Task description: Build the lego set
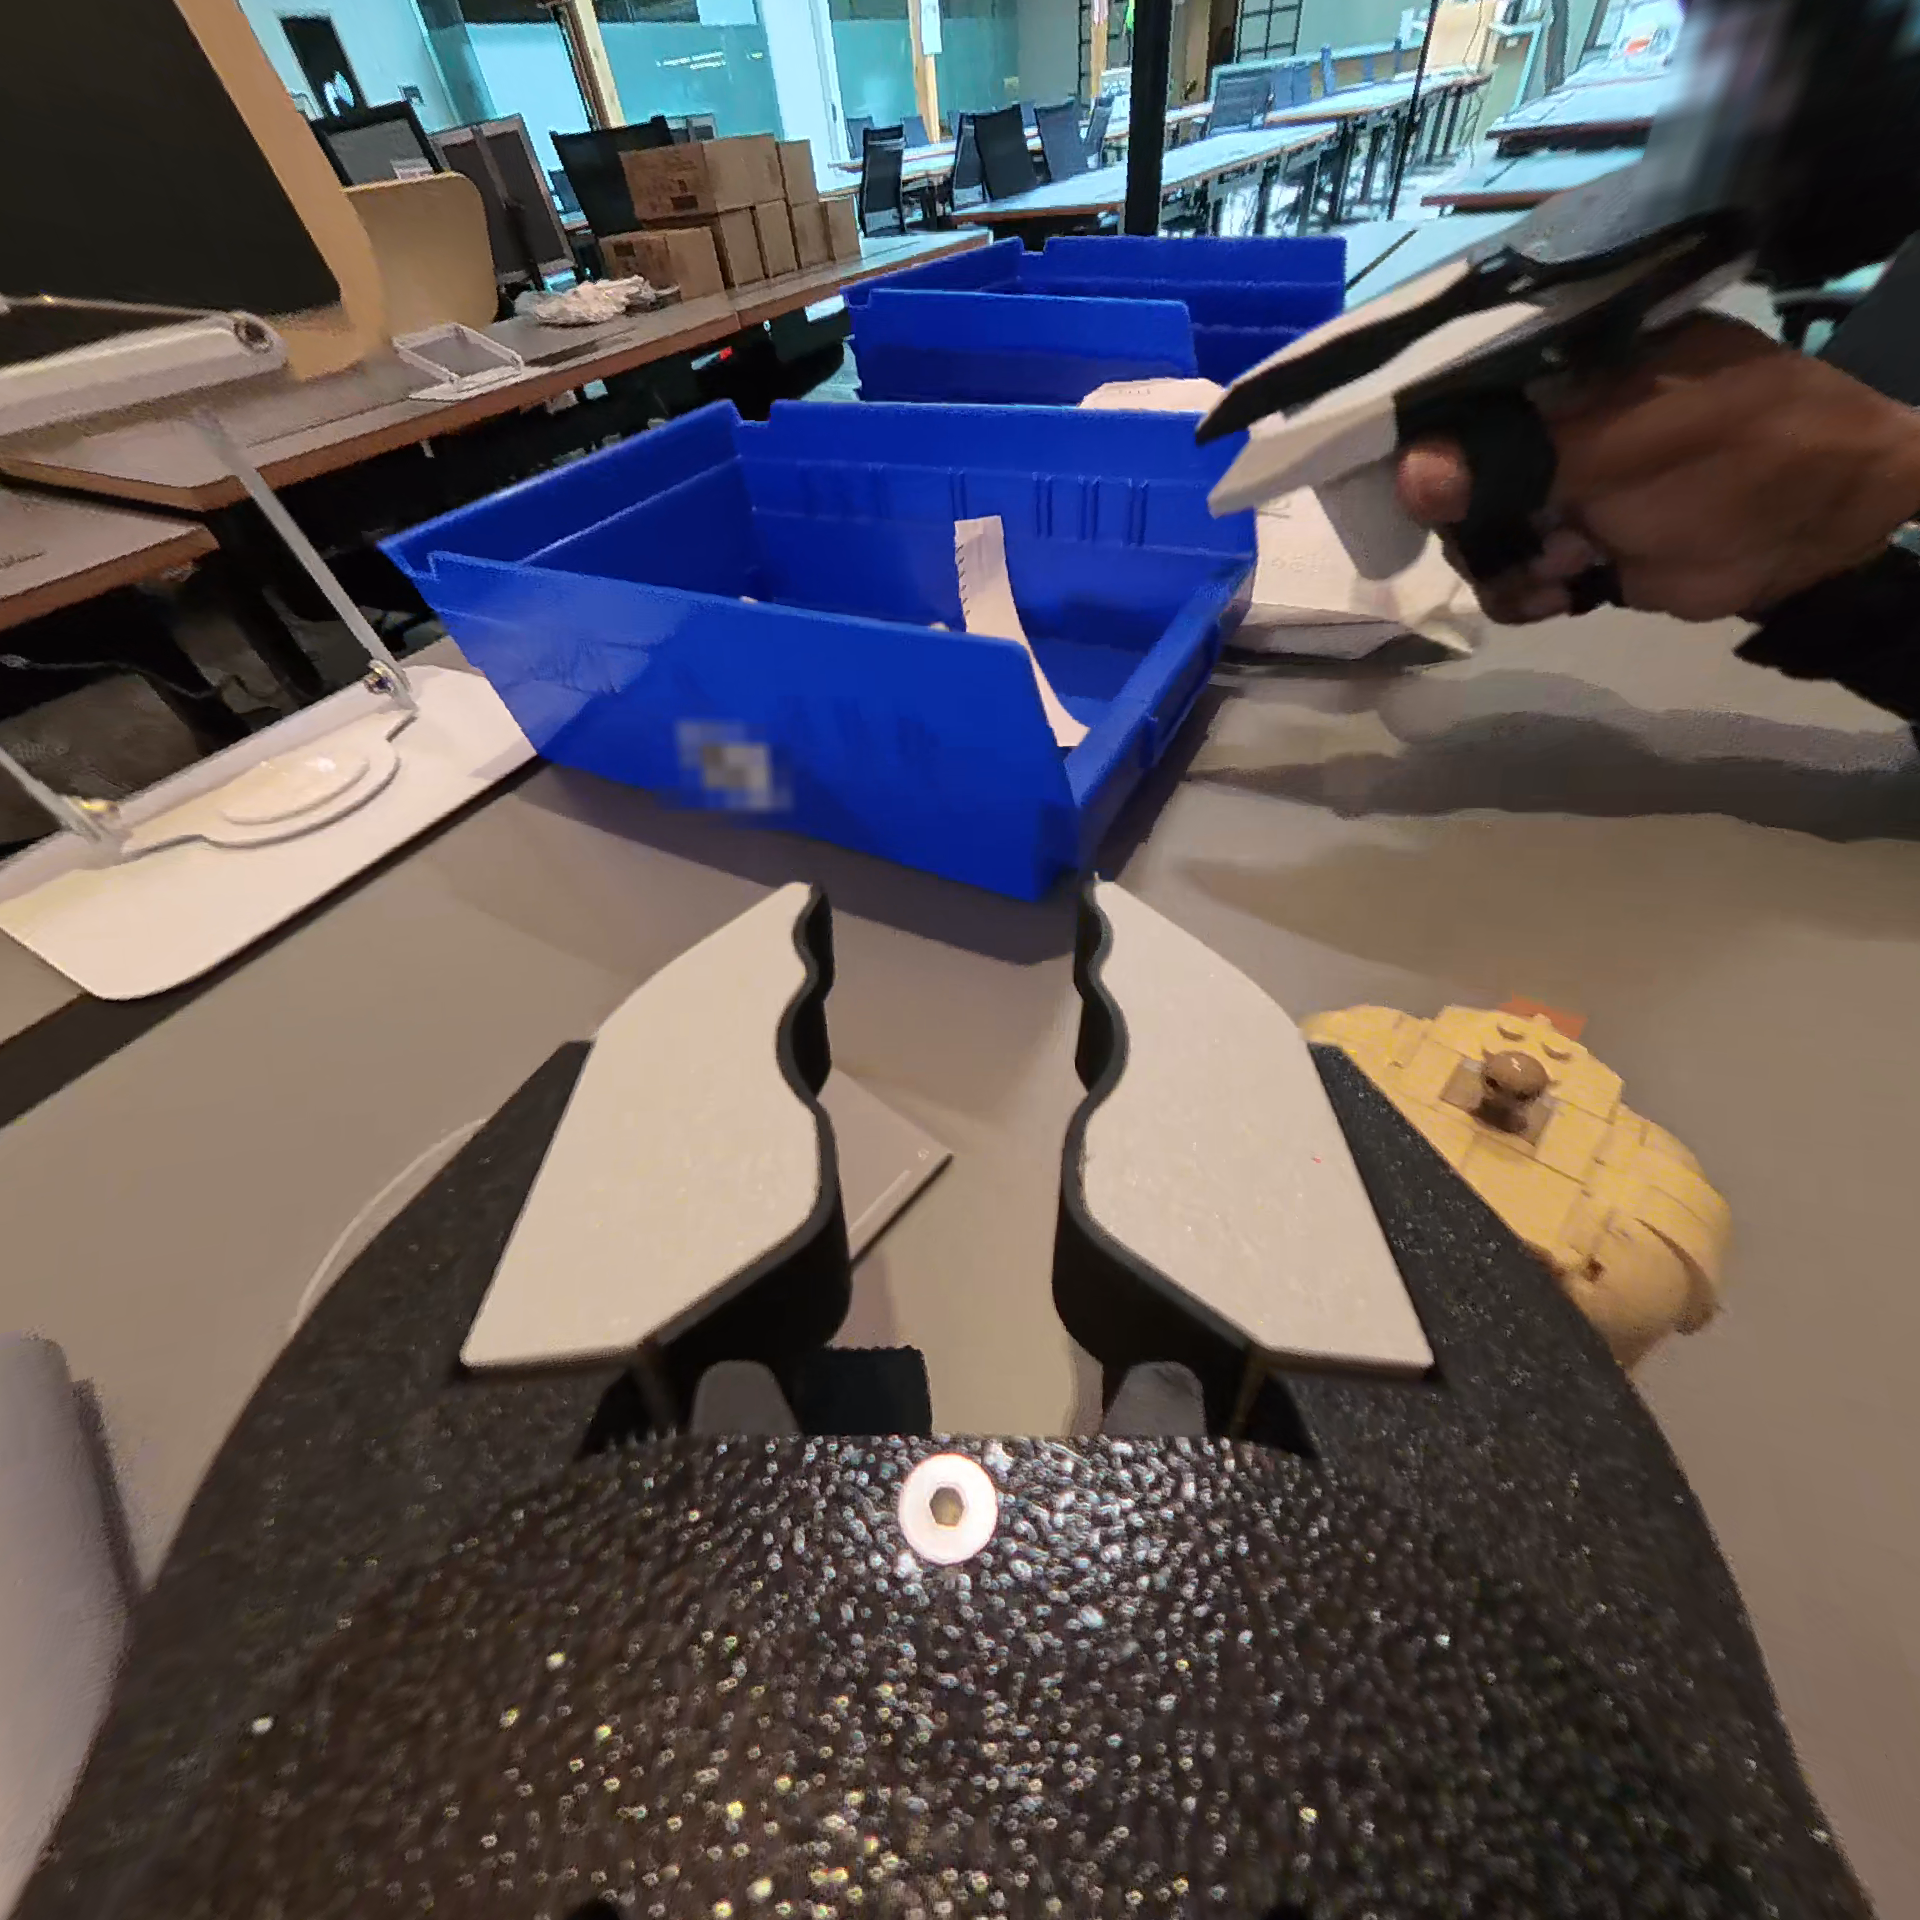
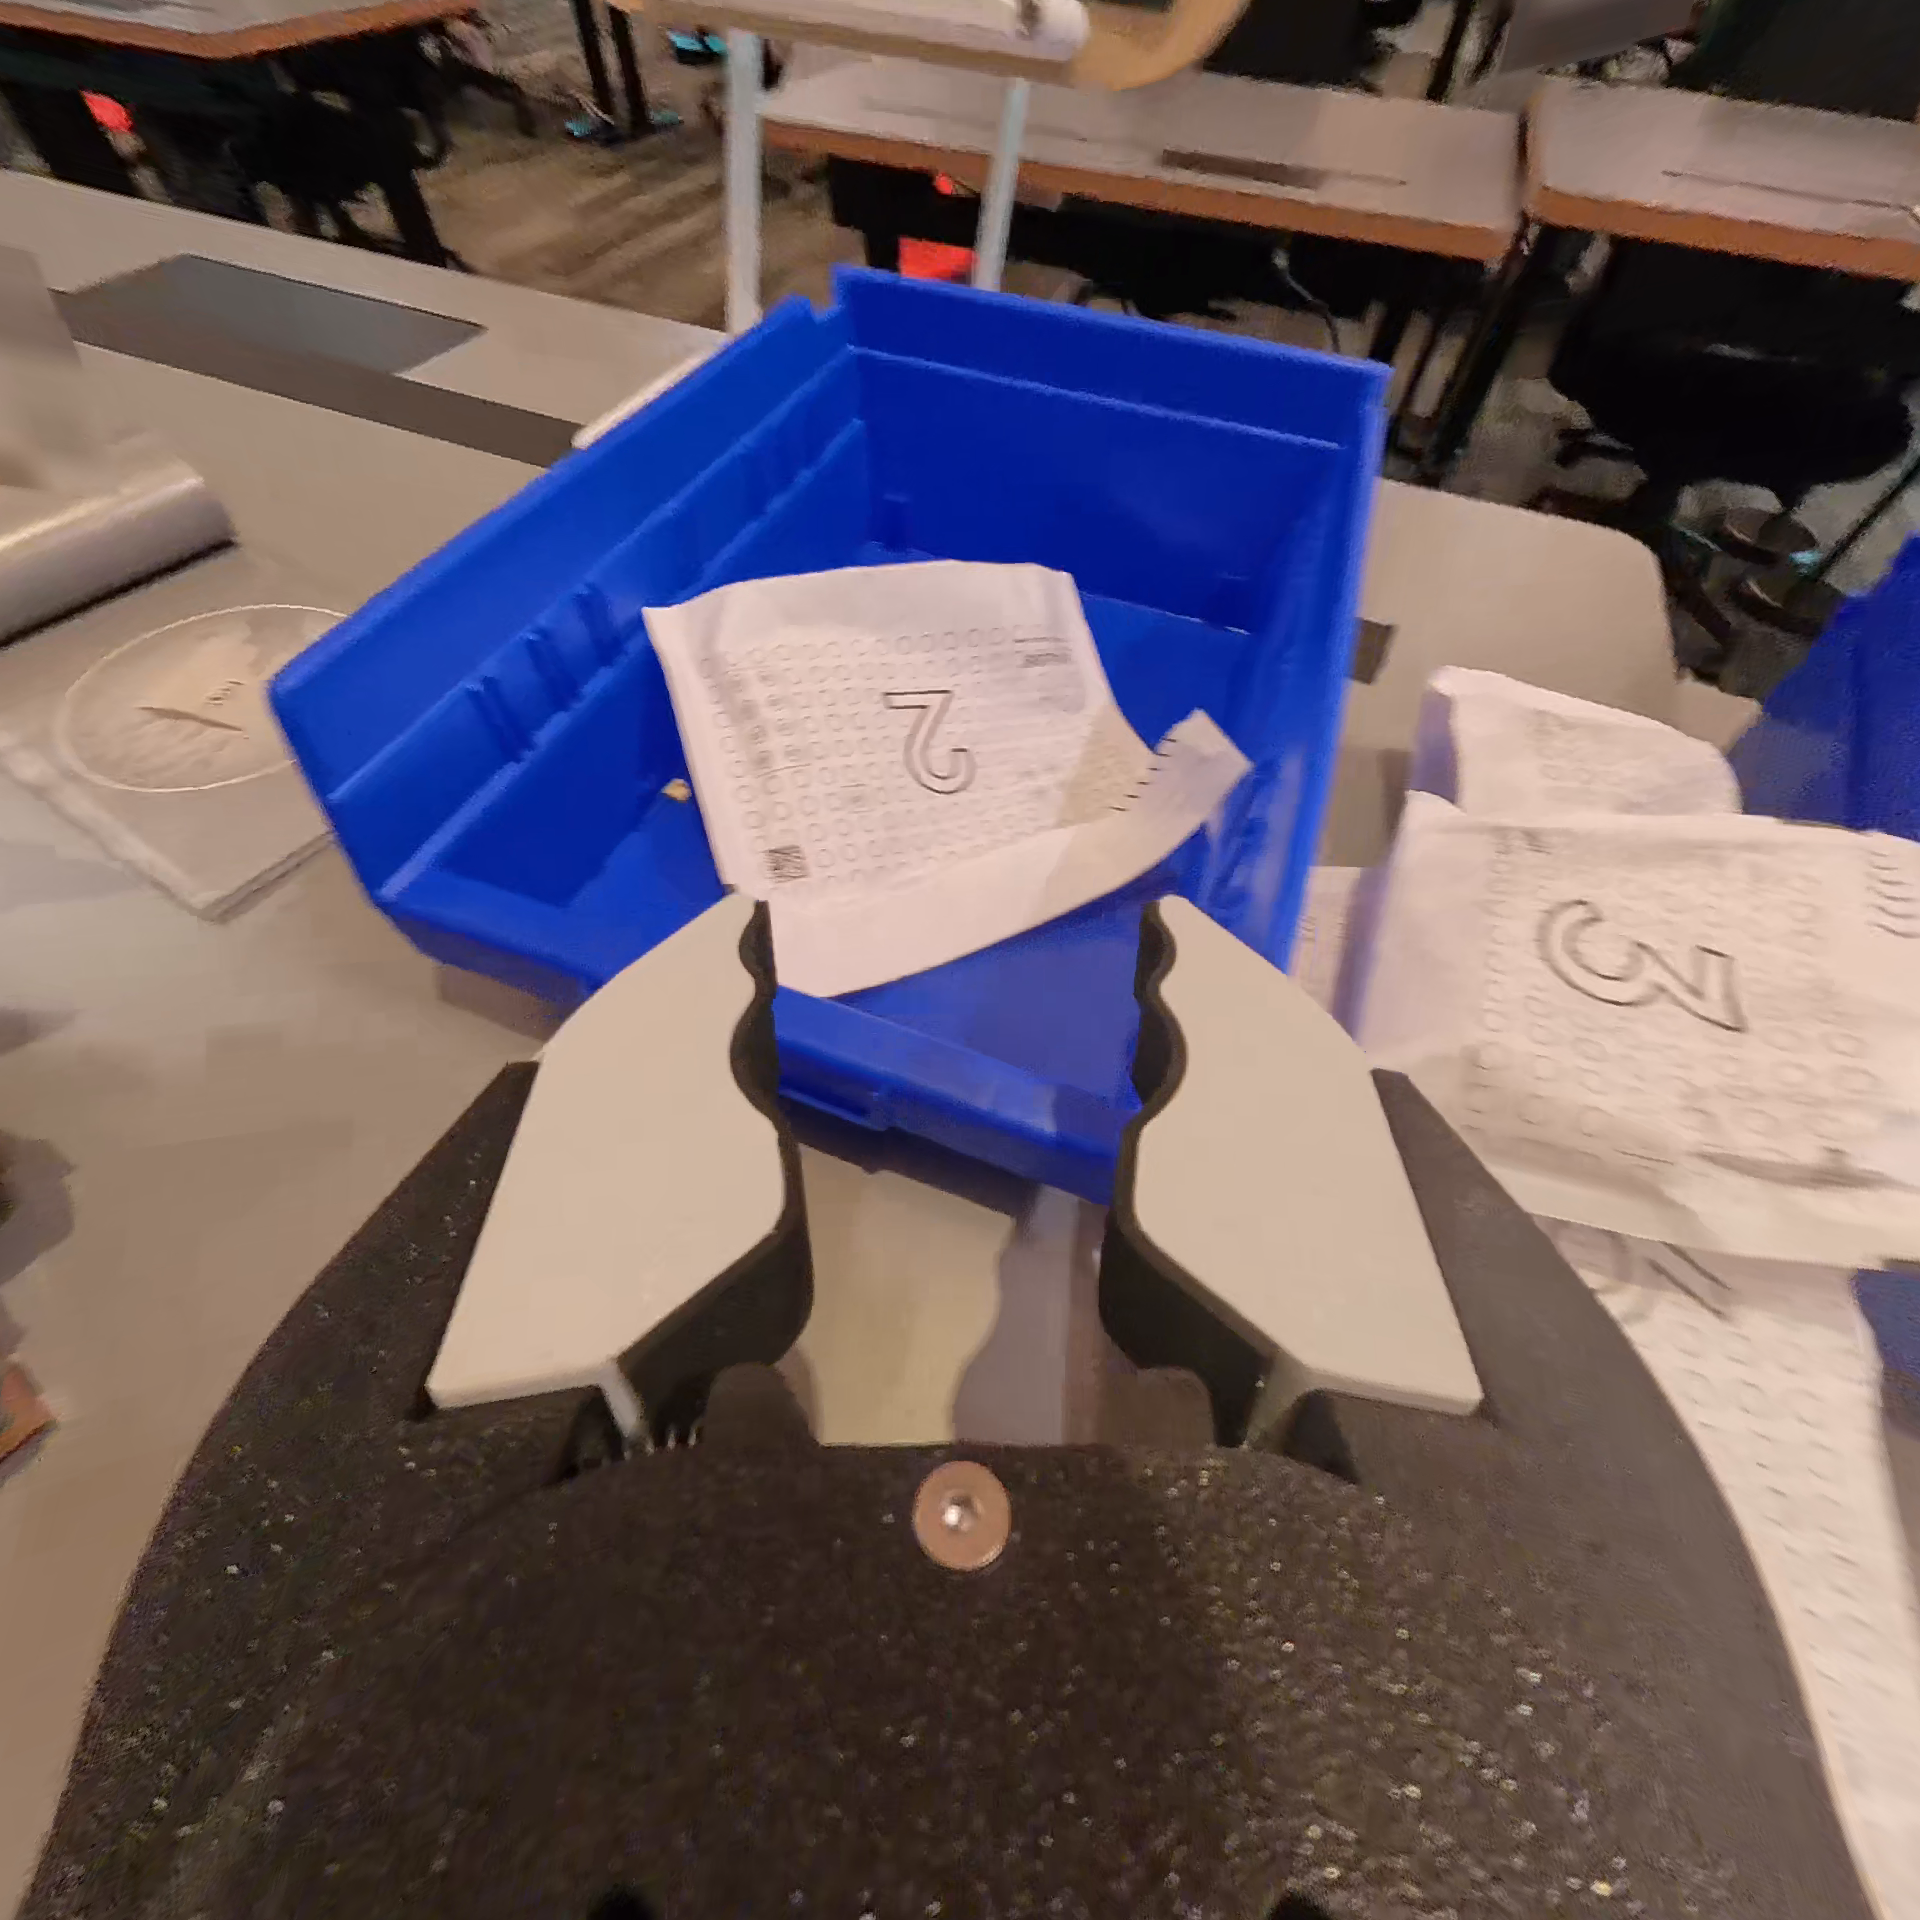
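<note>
The left gripper [image 1: 951,925] is held low over the grey table [image 1: 1455,935], its jaws apart with nothing between them, just short of the blue bin [image 1: 790,748]. A yellow brick-built model [image 1: 1538,1153] lies close by on its right. The right gripper [image 2: 951,935] is held over the near wall of the same blue bin, jaws wide apart and bare. A white printed paper bag [image 2: 894,748] leans inside the bin; more white printed bags [image 2: 1662,997] lie beside it on the table.
</note>
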